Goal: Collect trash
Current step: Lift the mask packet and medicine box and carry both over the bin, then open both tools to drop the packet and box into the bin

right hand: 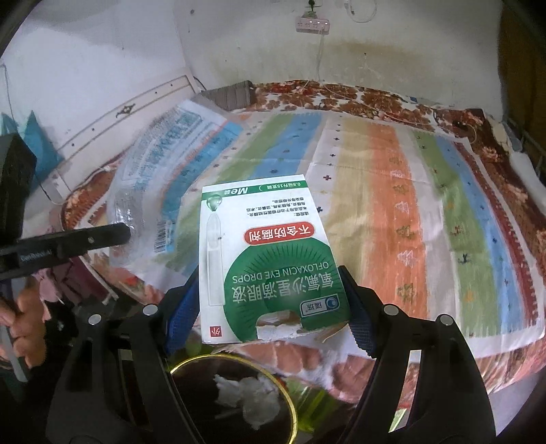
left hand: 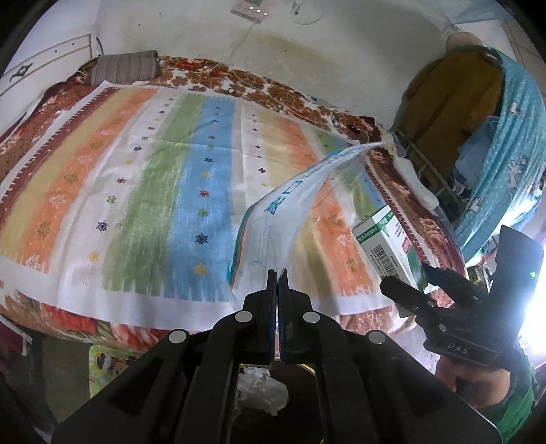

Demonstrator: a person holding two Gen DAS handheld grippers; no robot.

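My left gripper [left hand: 277, 273] is shut on a clear plastic wrapper [left hand: 300, 205] with blue print and holds it above the bed's front edge; it also shows in the right wrist view [right hand: 160, 164]. My right gripper [right hand: 269, 287] is shut on a green and white eye drops box [right hand: 266, 259], also seen in the left wrist view [left hand: 389, 246]. Below both sits a dark trash bin with a gold rim [right hand: 283, 392] holding crumpled white paper [right hand: 249, 396], also visible in the left wrist view [left hand: 262, 389].
A striped multicoloured cloth [left hand: 153, 191] covers the floral bed [left hand: 300, 92]. A grey pillow [left hand: 126, 66] lies at the far end. A power strip [right hand: 312, 24] hangs on the wall. Blue curtain and clothes [left hand: 512, 143] hang right of the bed.
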